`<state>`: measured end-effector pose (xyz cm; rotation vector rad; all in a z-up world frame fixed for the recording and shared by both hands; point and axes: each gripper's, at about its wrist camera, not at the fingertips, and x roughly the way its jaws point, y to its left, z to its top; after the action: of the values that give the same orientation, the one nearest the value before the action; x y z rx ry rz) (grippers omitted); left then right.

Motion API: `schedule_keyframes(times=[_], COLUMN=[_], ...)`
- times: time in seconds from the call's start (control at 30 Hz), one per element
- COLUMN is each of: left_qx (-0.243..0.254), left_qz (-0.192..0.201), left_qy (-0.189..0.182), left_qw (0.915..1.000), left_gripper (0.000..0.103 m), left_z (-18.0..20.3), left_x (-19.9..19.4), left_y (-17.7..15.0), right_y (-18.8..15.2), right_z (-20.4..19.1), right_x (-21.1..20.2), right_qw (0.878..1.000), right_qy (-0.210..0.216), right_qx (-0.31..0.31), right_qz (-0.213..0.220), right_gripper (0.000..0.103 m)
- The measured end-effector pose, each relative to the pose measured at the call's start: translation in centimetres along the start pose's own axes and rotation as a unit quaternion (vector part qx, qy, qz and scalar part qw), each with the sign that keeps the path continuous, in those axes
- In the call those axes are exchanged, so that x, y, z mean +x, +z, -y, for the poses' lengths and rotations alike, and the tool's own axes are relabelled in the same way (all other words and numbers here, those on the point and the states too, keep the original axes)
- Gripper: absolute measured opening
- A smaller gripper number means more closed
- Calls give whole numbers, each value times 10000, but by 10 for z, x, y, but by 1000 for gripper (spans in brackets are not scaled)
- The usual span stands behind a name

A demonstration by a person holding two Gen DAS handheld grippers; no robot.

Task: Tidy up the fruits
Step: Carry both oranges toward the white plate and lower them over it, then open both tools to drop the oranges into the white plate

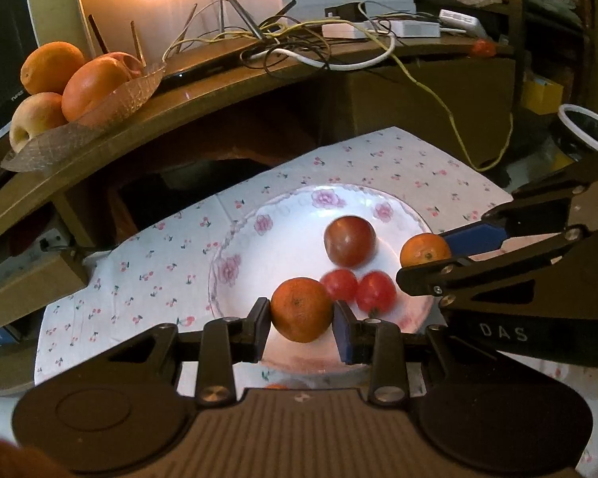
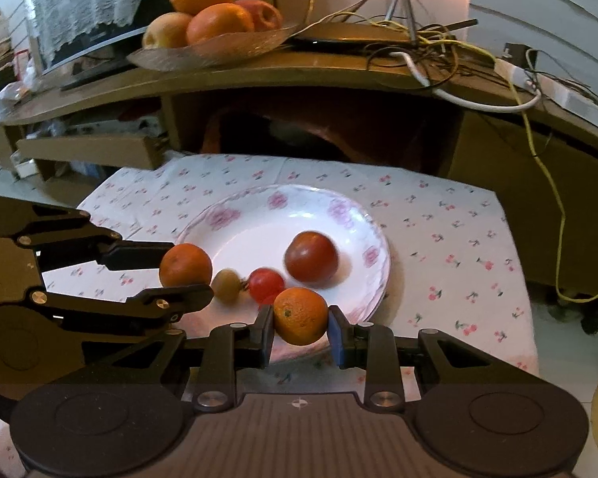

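Note:
A white flowered plate (image 1: pixel 259 255) (image 2: pixel 255 235) lies on a cherry-print cloth (image 1: pixel 147 263). My left gripper (image 1: pixel 302 320) is shut on a tangerine (image 1: pixel 301 309), held above the plate's near rim; it shows from the side in the right wrist view (image 2: pixel 185 265). My right gripper (image 2: pixel 301 328) is shut on a second tangerine (image 2: pixel 301 316), seen at the plate's right side in the left wrist view (image 1: pixel 424 252). On the plate lie a dark red tomato (image 1: pixel 350 241) (image 2: pixel 311 262), two small red tomatoes (image 1: pixel 374 290) (image 1: pixel 340 283) and a pale small fruit (image 2: pixel 227 285).
A glass dish (image 1: pixel 99 115) (image 2: pixel 219 46) with oranges and apples stands on a curved wooden shelf (image 1: pixel 203 95) behind the cloth. Tangled cables (image 1: pixel 299 40) and power adapters lie on the shelf. A white-rimmed cup (image 1: pixel 584 127) stands at the far right.

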<state>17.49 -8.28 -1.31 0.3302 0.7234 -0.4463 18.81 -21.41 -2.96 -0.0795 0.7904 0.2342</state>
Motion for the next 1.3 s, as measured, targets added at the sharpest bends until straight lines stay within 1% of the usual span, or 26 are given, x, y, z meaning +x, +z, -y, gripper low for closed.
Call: schedule_keyframes(times=[0.13, 0.33, 0.63, 0.93, 1.3], left_qx=[-36, -93, -92, -173, -151], left_qz=[32, 63, -54, -31, -76], left_qy=[78, 134, 196, 214, 240], left_qw=[10000, 9998, 9998, 9996, 9996], left_gripper=[39, 39, 39, 39, 39], left_z=[-2, -11, -18, -20, -20], left_x=[11, 27, 43, 45, 50], left_y=[10, 20, 17, 17, 16], right_y=[7, 16, 17, 20, 18], right_z=[8, 15, 11, 11, 11], right_x=[8, 17, 36, 39, 43], right_qw=[9999, 9990, 9989, 9989, 9992], right_qy=[-75, -55, -108, -168, -212], right_qx=[148, 439, 450, 426, 351], right_qz=[39, 77, -41, 54, -2], right_gripper=[30, 30, 30, 30, 31])
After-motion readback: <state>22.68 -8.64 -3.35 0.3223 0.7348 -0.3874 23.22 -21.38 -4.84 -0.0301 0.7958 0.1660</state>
